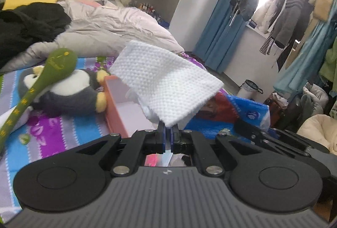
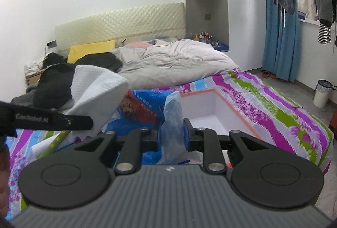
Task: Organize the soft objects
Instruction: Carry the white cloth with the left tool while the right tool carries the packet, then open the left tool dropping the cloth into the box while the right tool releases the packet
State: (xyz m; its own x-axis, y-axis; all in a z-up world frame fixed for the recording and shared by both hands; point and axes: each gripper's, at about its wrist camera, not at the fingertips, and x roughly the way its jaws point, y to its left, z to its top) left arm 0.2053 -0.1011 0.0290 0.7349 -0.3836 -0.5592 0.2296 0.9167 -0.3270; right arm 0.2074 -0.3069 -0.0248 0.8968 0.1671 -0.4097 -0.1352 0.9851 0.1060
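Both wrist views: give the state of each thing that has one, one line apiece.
left gripper: shut on the white cloth
white cloth: lifted, hanging folded above the box
right gripper: shut on the blue plastic bag
blue plastic bag: pinched and pulled up
box: open, looks empty
penguin plush: lying on the blanket
green snake plush: draped over the penguin

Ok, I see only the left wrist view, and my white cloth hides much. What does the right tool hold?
Observer: The right tool is shut on a fold of the blue plastic bag.
Operator: Is the orange-rimmed box empty?
Observer: The part of the box that shows holds nothing; its near corner is hidden behind the tool.
Operator: Is my cloth over the box?
Observer: No. The white cloth hangs to one side, and the bag lies between it and the box.
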